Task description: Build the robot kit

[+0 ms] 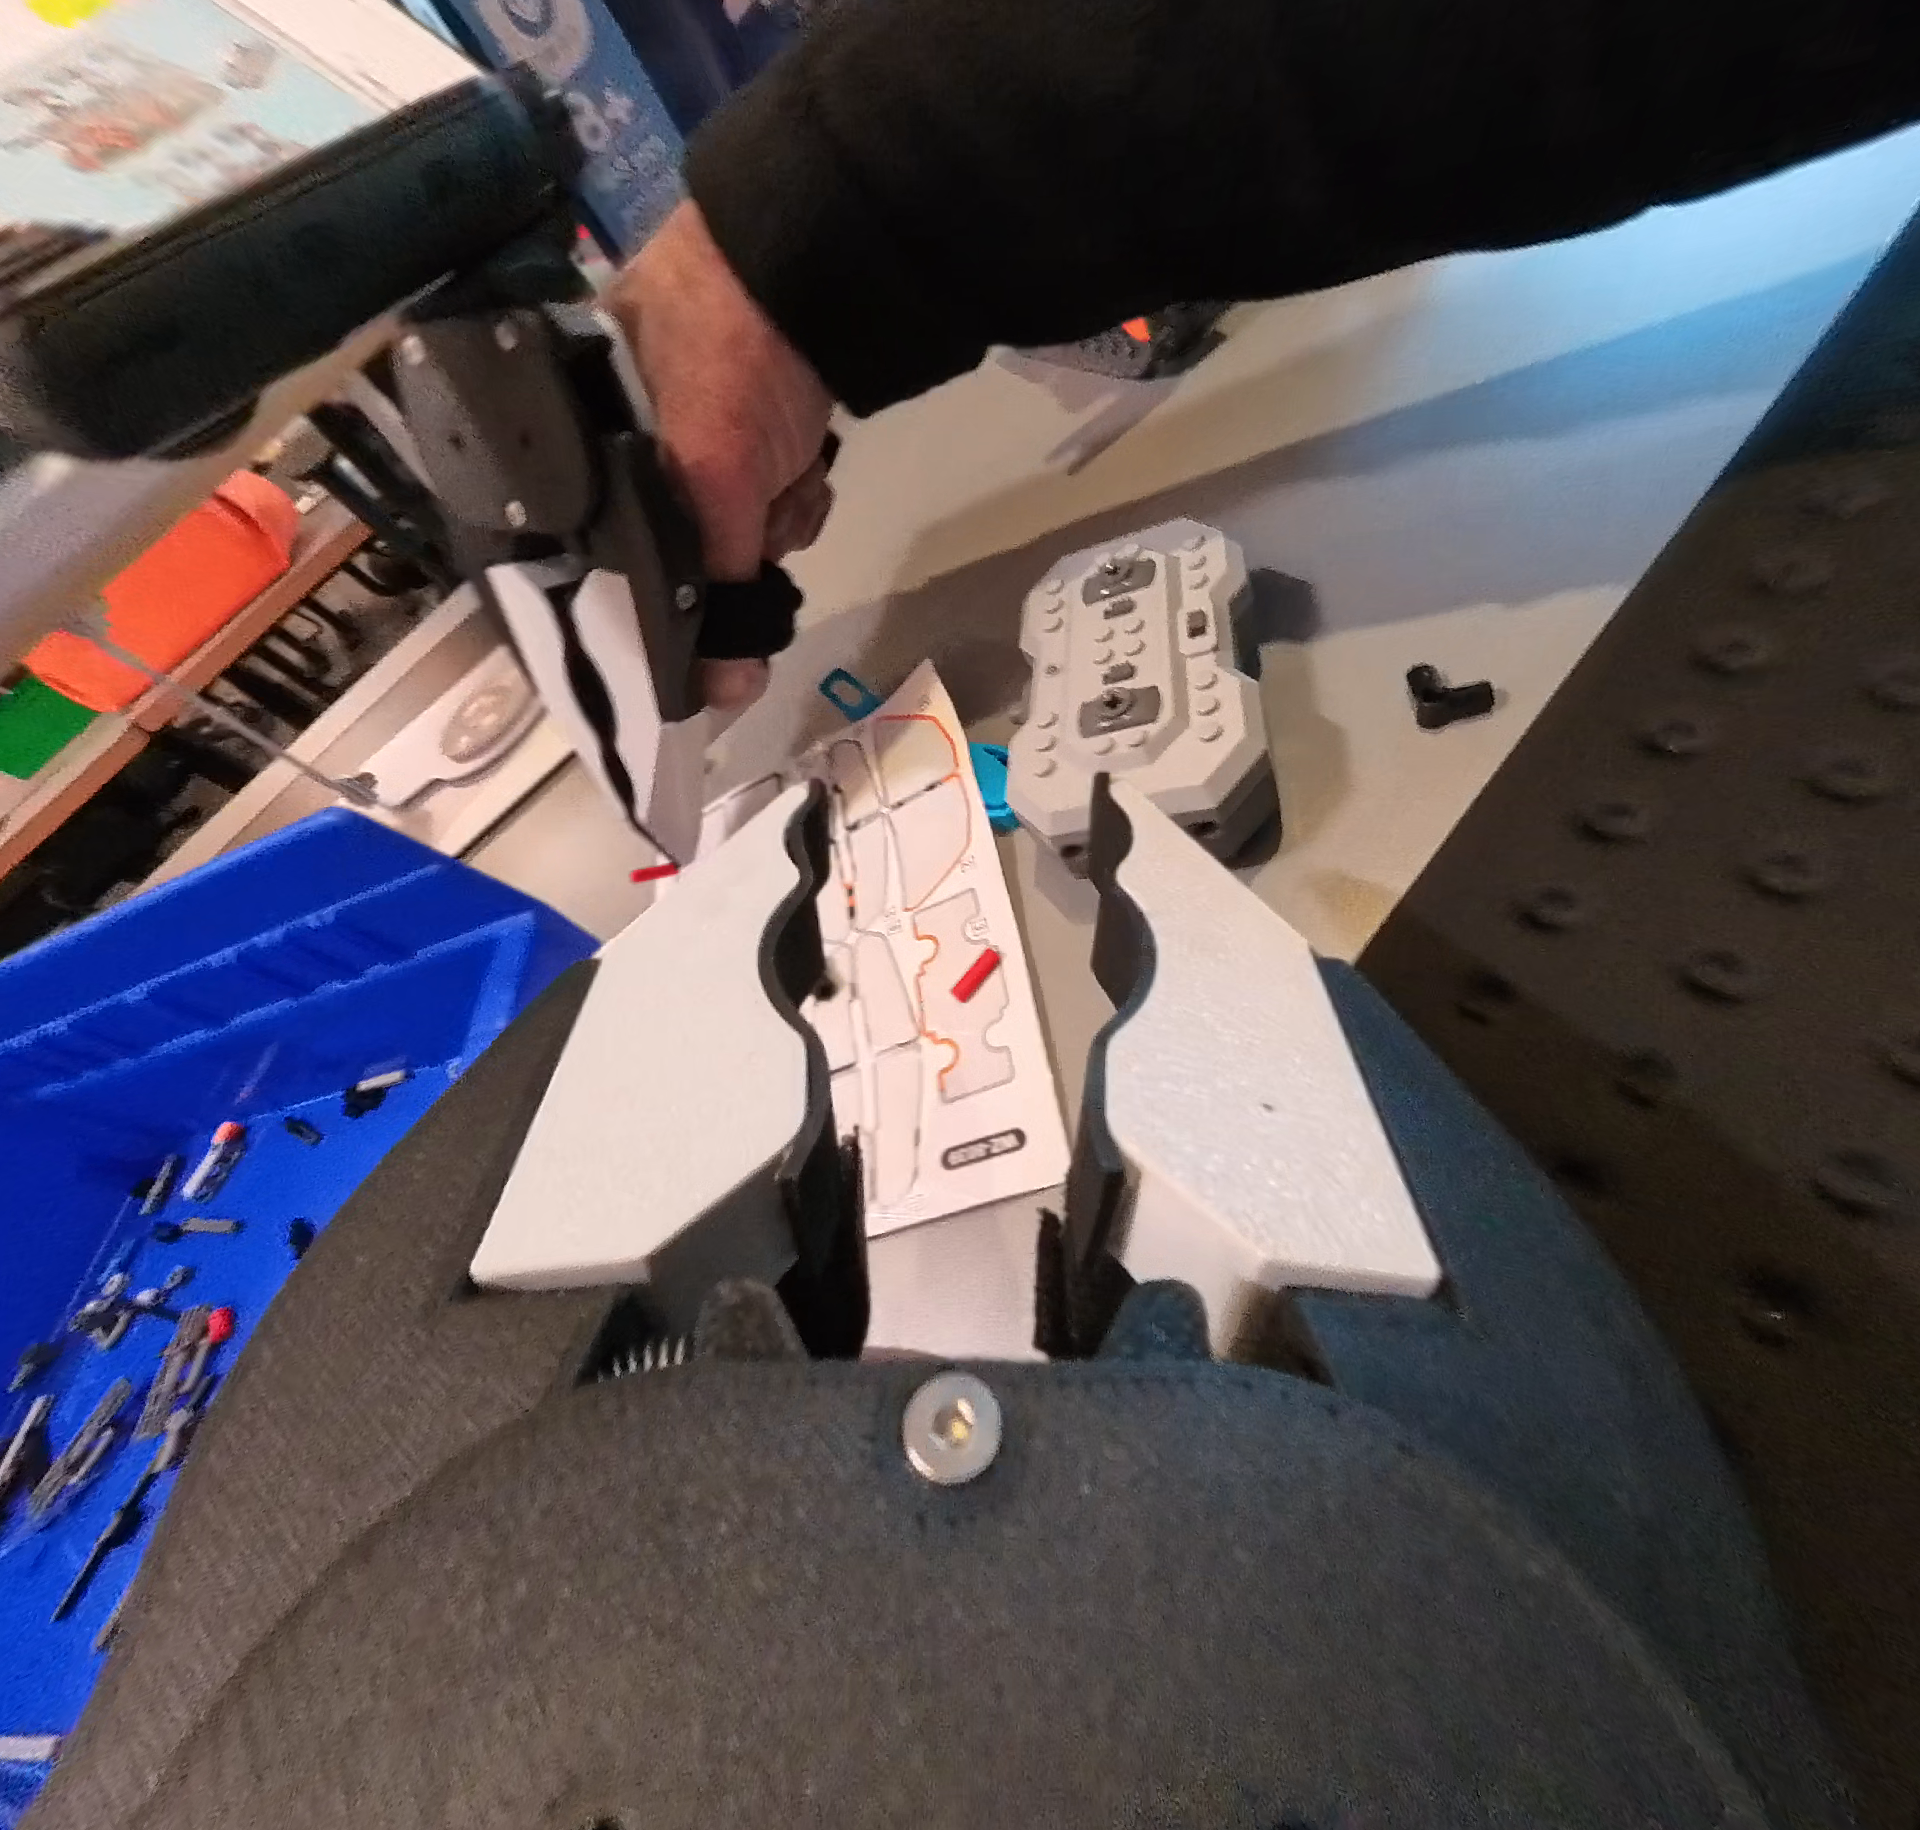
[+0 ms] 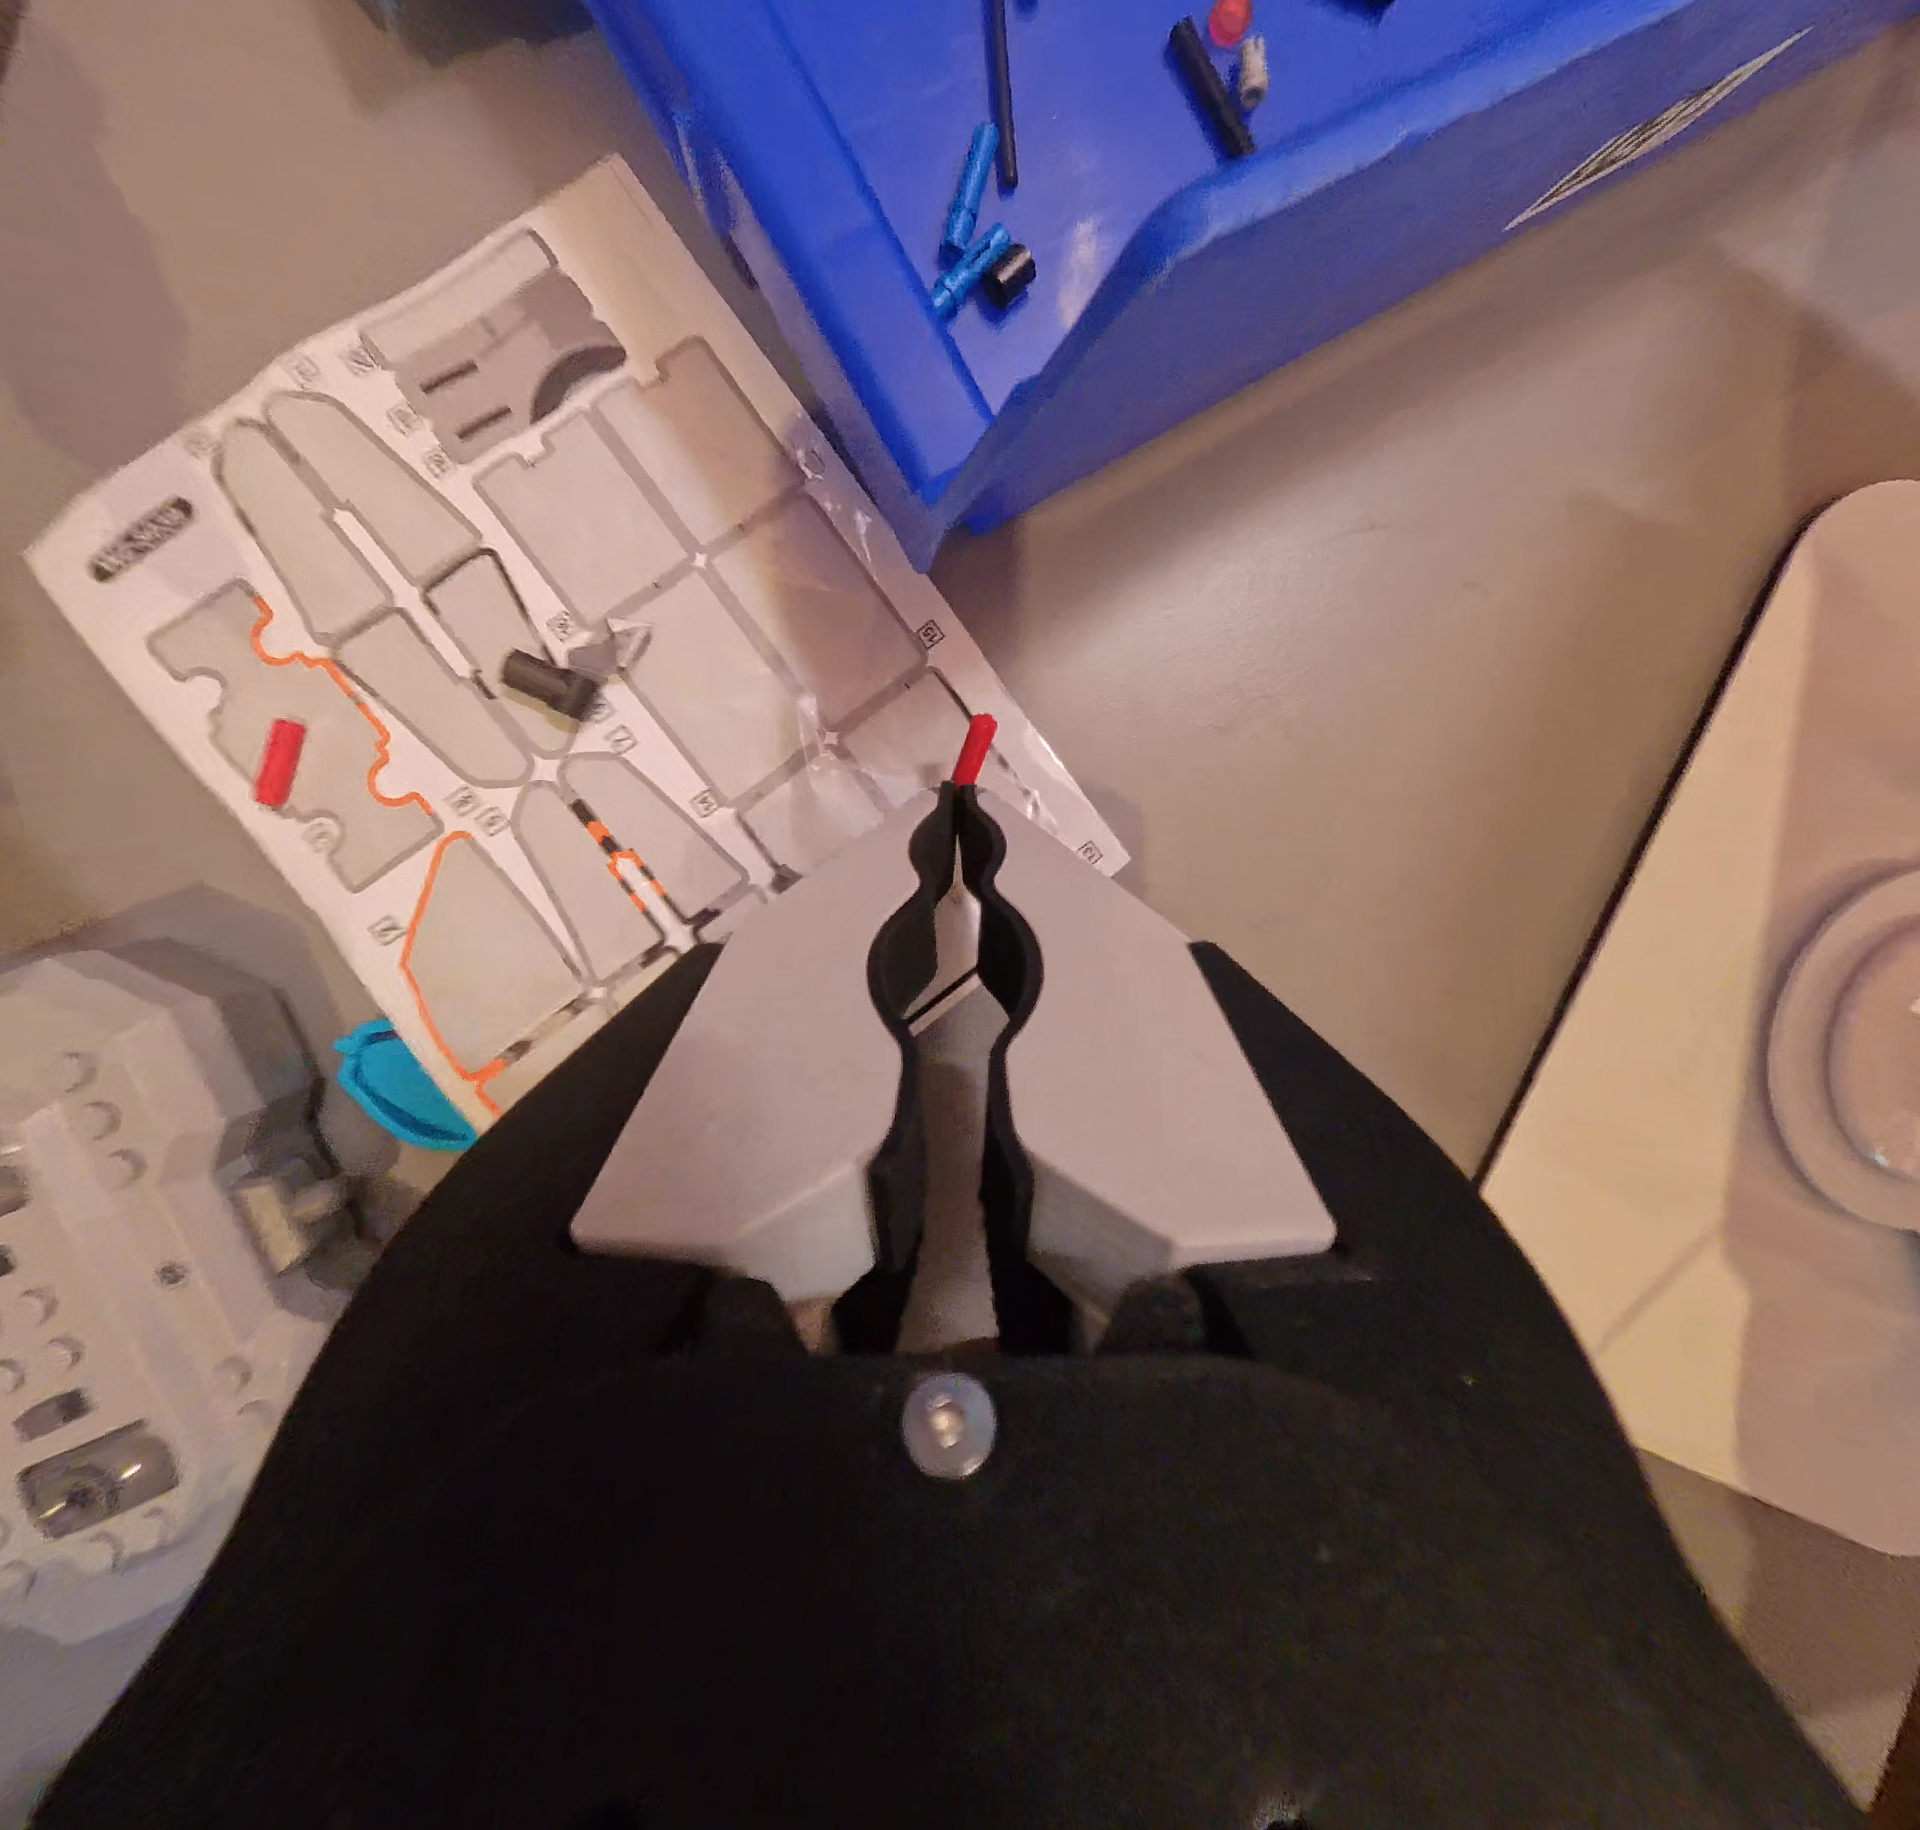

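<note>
My right gripper (image 2: 958, 793) is shut on a small red pin (image 2: 975, 747) that sticks out past its fingertips, above the edge of a white sticker sheet (image 2: 582, 554). The left wrist view shows that gripper (image 1: 649, 840) with the red pin (image 1: 655, 873) at its tips. My left gripper (image 1: 961, 793) is open and holds nothing; it hovers over the sticker sheet (image 1: 914, 907). A second red pin (image 1: 974, 976) lies on the sheet between my left fingers without touching them; it also shows in the right wrist view (image 2: 278, 762). A small dark connector (image 2: 545, 684) lies on the sheet.
A blue bin (image 2: 1143, 222) with several small parts stands beside the sheet; it also shows in the left wrist view (image 1: 208, 1105). A grey studded block (image 1: 1138, 679) and a turquoise piece (image 1: 992, 783) lie beyond the sheet. A black elbow piece (image 1: 1449, 694) lies farther right. A white box (image 2: 1766, 949) stands at right. There is about 15 cm between the tips of the two grippers. It is some 8 cm from my right tips to the small dark connector (image 2: 545, 684).
</note>
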The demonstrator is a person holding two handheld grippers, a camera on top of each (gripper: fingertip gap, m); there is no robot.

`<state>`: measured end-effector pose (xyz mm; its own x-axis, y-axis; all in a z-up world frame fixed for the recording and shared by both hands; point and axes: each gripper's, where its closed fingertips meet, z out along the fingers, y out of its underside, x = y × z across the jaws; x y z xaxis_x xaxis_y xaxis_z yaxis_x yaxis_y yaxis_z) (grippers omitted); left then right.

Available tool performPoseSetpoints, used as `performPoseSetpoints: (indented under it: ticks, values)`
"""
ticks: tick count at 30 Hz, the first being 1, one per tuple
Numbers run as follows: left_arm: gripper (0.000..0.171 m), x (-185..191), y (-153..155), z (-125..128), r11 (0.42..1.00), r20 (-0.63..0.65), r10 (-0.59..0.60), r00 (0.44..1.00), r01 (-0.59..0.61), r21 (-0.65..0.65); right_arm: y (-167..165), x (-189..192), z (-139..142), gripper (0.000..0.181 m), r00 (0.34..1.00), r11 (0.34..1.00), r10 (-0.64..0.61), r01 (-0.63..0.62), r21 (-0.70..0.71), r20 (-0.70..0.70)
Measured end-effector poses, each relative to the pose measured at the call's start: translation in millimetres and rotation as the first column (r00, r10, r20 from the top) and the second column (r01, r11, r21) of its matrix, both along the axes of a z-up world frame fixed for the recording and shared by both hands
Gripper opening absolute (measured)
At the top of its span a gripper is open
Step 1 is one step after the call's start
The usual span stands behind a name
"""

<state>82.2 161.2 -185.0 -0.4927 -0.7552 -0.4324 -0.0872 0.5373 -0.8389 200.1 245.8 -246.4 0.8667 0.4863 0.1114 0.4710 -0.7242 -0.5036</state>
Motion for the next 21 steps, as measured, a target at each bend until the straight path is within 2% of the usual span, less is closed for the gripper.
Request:
performPoseSetpoints:
  ticks: [3, 7, 10, 13, 17, 21]
  values:
    - [0.043, 9.6, 25.5, 13.2, 0.995, 0.072, 0.080, 0.994, -0.083, 0.046, -10.9, -14.9, 24.5, 0.000, 1.000, 0.999, 0.013, -0.012, 0.035, -0.016]
    - [0.039, 24.3, 48.1, 26.2, 0.987, 0.132, 0.103, 0.986, -0.118, 0.112, -31.9, -52.5, 60.9, 0.000, 0.992, 0.995, 0.076, -0.068, 0.076, -0.103]
    - [0.037, 32.1, 48.7, 27.1, 0.973, 0.155, 0.058, 0.986, -0.090, 0.213, -48.1, -74.8, 71.8, 0.000, 0.980, 0.992, 0.117, -0.109, 0.061, -0.162]
    - [0.033, 34.0, 39.0, 23.3, 0.952, 0.182, -0.035, 0.983, -0.022, 0.305, -59.9, -91.2, 79.1, 0.000, 0.963, 0.987, 0.159, -0.150, 0.057, -0.218]
    - [0.027, 31.2, 24.1, 16.2, 0.902, 0.198, -0.145, 0.969, 0.046, 0.430, -73.2, -105.4, 75.2, 0.000, 0.947, 0.977, 0.207, -0.214, -0.001, -0.245]
    - [0.018, 27.0, 13.9, 16.6, 0.873, 0.218, -0.208, 0.954, 0.081, 0.481, -80.3, -109.4, 69.6, 0.000, 0.942, 0.967, 0.225, -0.247, -0.062, -0.249]
